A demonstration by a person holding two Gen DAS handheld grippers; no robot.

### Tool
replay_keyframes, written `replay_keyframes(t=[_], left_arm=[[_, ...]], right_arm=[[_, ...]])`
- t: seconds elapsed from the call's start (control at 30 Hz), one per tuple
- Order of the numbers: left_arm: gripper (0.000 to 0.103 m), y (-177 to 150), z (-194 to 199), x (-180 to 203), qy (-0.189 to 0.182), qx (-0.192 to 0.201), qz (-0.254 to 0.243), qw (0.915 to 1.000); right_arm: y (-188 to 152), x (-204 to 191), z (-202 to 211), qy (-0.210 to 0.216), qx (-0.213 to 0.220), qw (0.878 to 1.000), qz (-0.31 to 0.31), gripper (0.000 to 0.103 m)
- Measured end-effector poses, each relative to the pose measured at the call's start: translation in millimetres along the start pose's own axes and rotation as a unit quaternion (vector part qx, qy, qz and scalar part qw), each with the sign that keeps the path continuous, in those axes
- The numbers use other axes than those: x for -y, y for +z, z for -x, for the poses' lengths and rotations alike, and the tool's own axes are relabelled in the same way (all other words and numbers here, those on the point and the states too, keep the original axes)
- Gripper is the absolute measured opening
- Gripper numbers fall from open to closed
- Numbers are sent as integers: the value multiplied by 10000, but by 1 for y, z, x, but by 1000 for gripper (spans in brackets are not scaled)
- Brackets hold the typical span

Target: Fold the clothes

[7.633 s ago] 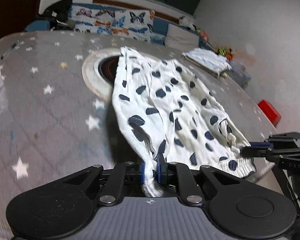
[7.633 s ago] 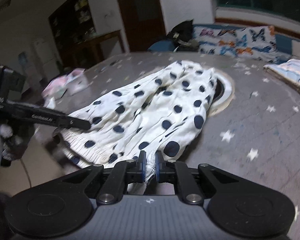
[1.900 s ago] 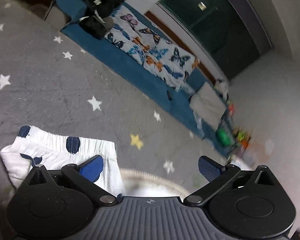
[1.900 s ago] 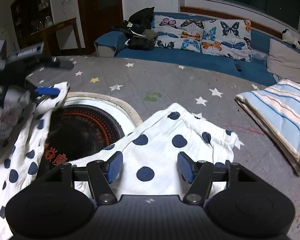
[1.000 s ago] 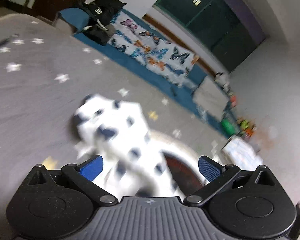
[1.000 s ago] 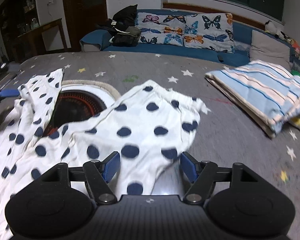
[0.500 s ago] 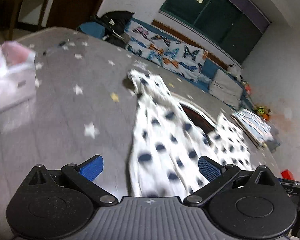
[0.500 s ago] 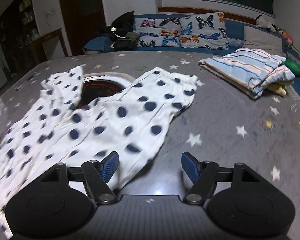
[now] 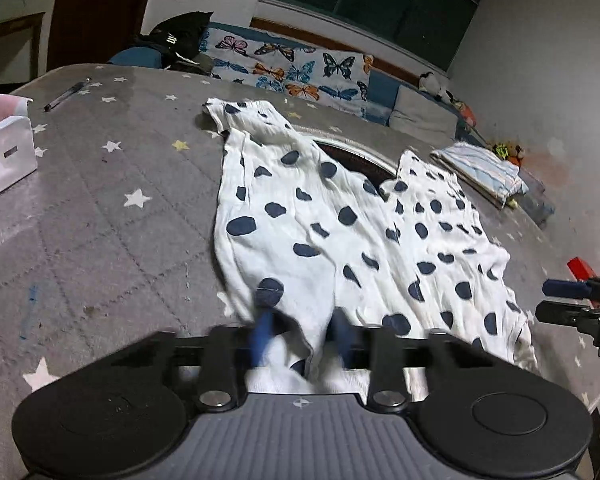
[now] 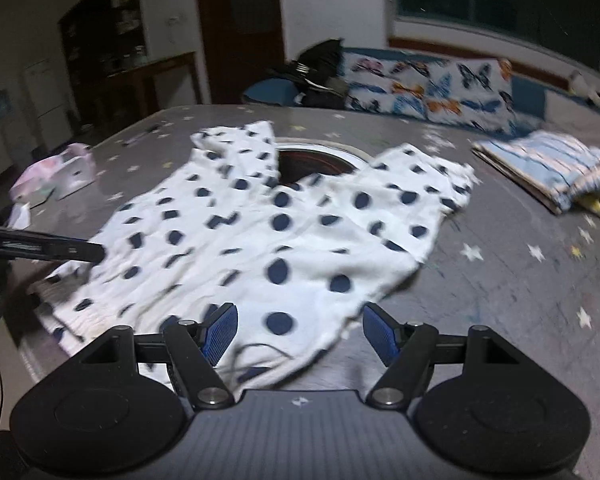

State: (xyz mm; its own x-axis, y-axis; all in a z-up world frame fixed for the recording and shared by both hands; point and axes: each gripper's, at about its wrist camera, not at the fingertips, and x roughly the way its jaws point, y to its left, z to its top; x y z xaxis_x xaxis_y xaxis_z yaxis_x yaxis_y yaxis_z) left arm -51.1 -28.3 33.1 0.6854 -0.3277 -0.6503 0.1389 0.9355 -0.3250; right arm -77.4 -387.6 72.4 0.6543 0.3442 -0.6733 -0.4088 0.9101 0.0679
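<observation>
The polka-dot trousers [image 9: 340, 232] lie spread flat mid-frame, legs toward the top. My left gripper [image 9: 300, 336], blurred, straddles the waistband narrowly; my right gripper [image 10: 298, 330] gapes wide over its corner, ready to pinch.

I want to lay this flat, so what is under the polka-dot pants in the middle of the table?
Between the legs of the polka-dot pants, a round dark inset with a pale rim shows in the star-patterned tabletop. The cloth covers its near part.
</observation>
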Motion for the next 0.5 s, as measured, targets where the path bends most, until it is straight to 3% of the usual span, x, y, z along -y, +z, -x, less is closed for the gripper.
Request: replay_keyframes(t=[0.1, 0.17, 0.4, 0.5], left_arm=[[7, -3, 7, 1, 19, -45, 18, 10000], [6, -4, 12, 1, 33, -74, 30, 10000], [7, -10, 29, -1, 116, -254, -87, 9996], [12, -12, 35, -2, 146, -358, -161, 9991]], right_arm=[[0, -14, -6, 112, 22, 9997, 212, 71], [-1, -22, -12, 218, -1, 9992, 342, 71], [-22, -49, -25, 671, -490, 9914, 1008, 74], [-27, -51, -17, 782, -589, 9879, 1203, 74]])
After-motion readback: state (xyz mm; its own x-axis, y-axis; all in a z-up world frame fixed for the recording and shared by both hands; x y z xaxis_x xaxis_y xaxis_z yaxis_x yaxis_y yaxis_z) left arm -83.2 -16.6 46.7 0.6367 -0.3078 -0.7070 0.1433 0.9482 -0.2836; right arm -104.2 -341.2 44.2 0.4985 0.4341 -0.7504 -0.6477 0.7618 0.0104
